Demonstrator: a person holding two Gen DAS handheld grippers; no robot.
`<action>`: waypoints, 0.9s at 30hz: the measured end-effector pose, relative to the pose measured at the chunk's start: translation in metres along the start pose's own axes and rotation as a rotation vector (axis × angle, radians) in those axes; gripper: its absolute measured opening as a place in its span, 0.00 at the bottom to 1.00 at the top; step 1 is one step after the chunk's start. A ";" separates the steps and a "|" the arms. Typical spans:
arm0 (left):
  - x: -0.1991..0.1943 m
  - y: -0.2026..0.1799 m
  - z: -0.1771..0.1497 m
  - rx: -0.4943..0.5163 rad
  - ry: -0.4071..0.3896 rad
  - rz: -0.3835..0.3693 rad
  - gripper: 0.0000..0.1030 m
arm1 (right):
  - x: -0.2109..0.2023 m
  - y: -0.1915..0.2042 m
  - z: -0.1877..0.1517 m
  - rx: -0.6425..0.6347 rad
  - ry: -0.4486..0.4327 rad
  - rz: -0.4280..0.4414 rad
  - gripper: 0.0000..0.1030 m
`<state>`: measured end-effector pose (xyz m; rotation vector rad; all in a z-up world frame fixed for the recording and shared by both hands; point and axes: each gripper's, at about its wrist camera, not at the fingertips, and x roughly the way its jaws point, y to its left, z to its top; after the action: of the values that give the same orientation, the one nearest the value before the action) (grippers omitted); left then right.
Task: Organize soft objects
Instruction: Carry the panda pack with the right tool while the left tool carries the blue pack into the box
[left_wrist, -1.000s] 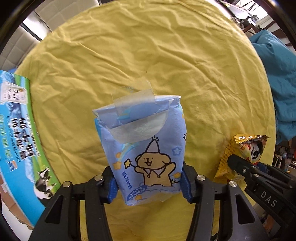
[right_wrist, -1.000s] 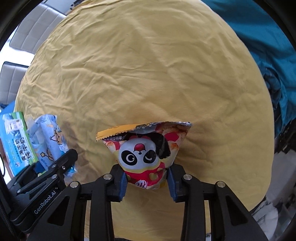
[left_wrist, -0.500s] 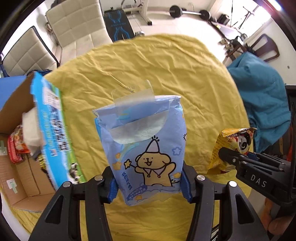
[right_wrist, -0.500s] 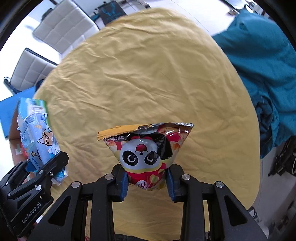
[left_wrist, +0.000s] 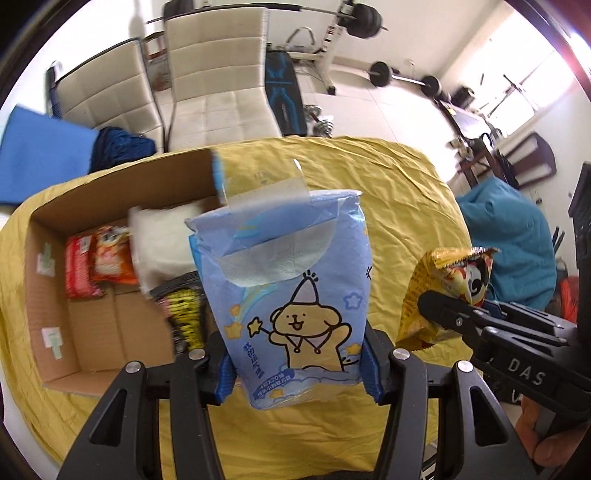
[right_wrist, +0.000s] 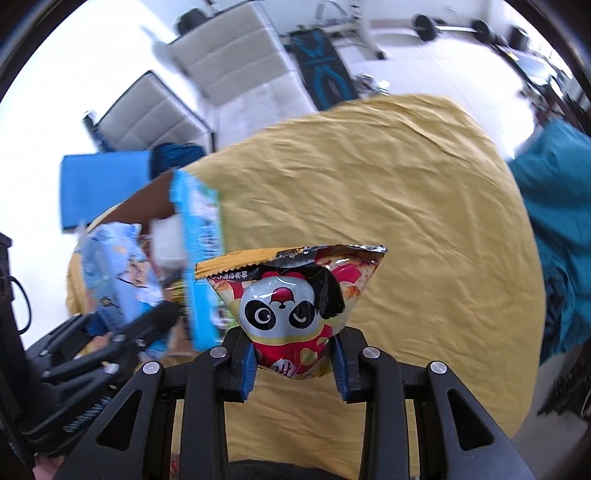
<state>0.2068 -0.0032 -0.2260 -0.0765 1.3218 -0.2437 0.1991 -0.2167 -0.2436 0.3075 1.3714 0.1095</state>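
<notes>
While the left gripper (left_wrist: 297, 373) is pinching a blue tissue pack (left_wrist: 288, 291) by its lower end at the centre of the left wrist view, the right gripper (right_wrist: 293, 363) is squeezing the bottom of a panda snack bag (right_wrist: 295, 306) in the middle of its own view. Both packets are hanging clear above the yellow cloth (left_wrist: 399, 192). At the left of the left wrist frame, an open cardboard box (left_wrist: 92, 321) is sitting on that cloth, holding red and orange packets (left_wrist: 99, 266), a white pack (left_wrist: 162, 243) and a yellow-black packet (left_wrist: 184, 314). White chairs (left_wrist: 218, 85) are standing beyond the cloth at upper centre.
</notes>
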 end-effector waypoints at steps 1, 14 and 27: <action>-0.006 0.013 -0.002 -0.019 -0.004 -0.003 0.49 | -0.002 0.013 0.001 -0.018 -0.004 0.007 0.34; -0.050 0.183 -0.016 -0.178 -0.020 0.102 0.50 | 0.054 0.190 -0.006 -0.244 0.088 0.112 0.34; 0.049 0.260 -0.023 -0.227 0.255 0.035 0.50 | 0.172 0.282 -0.031 -0.409 0.251 0.052 0.34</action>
<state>0.2304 0.2406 -0.3281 -0.2197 1.6004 -0.0730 0.2322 0.1009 -0.3331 -0.0157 1.5509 0.4776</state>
